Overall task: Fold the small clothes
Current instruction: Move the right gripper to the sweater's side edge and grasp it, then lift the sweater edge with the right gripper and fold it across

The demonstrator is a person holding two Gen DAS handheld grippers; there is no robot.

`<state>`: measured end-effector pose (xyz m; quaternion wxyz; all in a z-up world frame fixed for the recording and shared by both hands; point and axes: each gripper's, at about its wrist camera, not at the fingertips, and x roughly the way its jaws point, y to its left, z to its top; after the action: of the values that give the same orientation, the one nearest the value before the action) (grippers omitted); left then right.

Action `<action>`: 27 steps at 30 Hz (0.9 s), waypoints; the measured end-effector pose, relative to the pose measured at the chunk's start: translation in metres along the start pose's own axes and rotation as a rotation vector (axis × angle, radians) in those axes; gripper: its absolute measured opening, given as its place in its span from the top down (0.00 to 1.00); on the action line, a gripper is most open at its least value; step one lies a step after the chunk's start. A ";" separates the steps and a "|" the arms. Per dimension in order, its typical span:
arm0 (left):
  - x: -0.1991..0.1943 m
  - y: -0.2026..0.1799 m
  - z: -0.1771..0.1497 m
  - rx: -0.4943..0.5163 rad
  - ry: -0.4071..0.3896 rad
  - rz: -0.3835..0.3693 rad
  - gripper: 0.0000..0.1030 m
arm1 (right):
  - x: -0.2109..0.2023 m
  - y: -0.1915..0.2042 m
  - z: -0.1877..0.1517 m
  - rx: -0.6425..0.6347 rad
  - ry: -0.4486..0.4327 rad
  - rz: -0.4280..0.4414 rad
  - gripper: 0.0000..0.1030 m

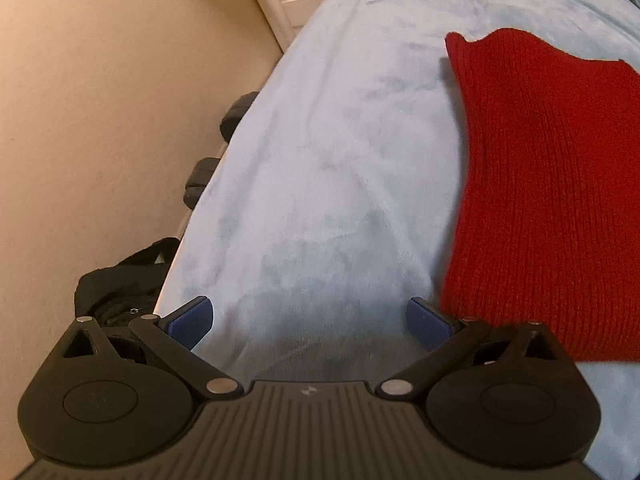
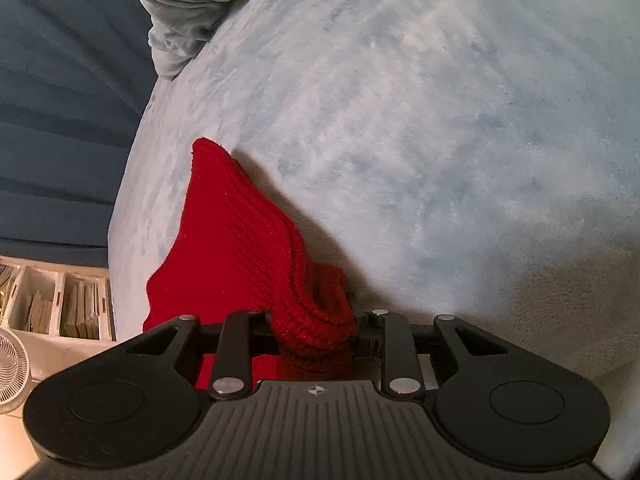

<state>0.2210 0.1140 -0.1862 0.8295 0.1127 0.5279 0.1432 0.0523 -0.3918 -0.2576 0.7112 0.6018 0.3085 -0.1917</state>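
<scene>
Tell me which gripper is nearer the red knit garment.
Right. The right gripper is clamped on a bunched edge of the red knit garment; the left gripper hangs open over the blue blanket beside it.

Knit garment on blanket, right of left gripper.

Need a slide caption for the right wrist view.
Right gripper shut on a bunched edge of the red knit garment, lying on the pale blue blanket.

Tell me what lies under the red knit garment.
The red knit garment lies on the light blue fleece blanket, which shows all around it. One bunched edge is pinched in the right tool. Anything beneath the knit itself is covered.
</scene>
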 end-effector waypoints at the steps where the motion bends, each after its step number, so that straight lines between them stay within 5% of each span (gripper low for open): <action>1: -0.002 0.001 -0.001 -0.005 -0.009 -0.010 0.00 | -0.002 0.004 -0.001 -0.014 -0.004 -0.006 0.72; 6: -0.006 0.000 -0.001 -0.031 -0.028 -0.028 0.00 | -0.014 0.020 -0.003 -0.083 -0.031 0.009 0.72; 13: 0.006 0.002 -0.002 -0.042 -0.008 -0.061 0.00 | 0.004 0.000 -0.001 0.038 -0.008 -0.039 0.70; 21: 0.018 0.017 -0.005 -0.099 0.007 -0.162 0.00 | 0.003 0.031 -0.002 -0.024 -0.010 -0.197 0.71; 24: 0.019 0.019 -0.008 -0.099 0.003 -0.182 0.00 | -0.004 0.072 -0.008 -0.146 -0.062 -0.293 0.76; 27: 0.021 0.025 -0.008 -0.119 0.021 -0.212 0.00 | -0.018 0.150 -0.036 -0.441 -0.194 -0.323 0.78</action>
<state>0.2194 0.1449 -0.1983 0.8396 0.0055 0.5362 0.0868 0.1282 -0.3281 -0.1377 0.8113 0.3548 0.3653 -0.2873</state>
